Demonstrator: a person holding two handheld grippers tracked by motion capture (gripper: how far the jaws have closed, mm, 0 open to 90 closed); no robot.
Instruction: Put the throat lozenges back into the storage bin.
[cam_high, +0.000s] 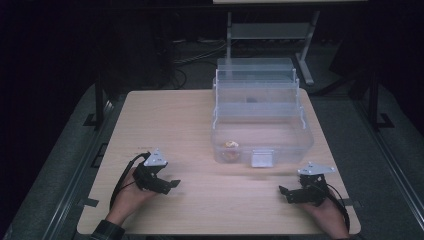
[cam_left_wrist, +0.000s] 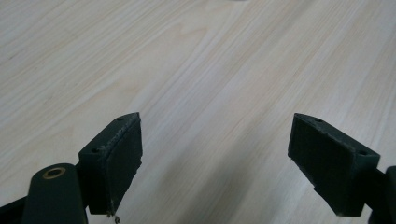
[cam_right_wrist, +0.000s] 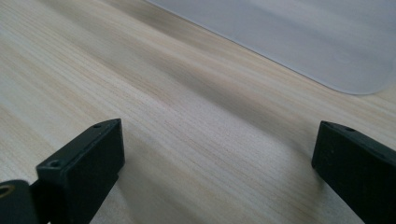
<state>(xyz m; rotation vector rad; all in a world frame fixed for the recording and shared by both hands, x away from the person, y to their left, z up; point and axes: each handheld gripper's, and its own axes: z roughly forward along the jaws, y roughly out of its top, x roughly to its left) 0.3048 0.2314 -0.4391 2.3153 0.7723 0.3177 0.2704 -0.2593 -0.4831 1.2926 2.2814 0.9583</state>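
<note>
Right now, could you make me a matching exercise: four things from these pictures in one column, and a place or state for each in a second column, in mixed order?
Things:
1. left gripper
2. right gripper
3. clear box
4. yellowish item

Places or states:
A. inside the box, near its front left corner
B. open, on the table's near right
C. open, on the table's near left
D. lid up, on the table's far right

Pairs: 1-C, 2-B, 3-D, 4-A

No words or numbers can be read — not on the clear box (cam_high: 262, 131), not on the table (cam_high: 175, 120).
</note>
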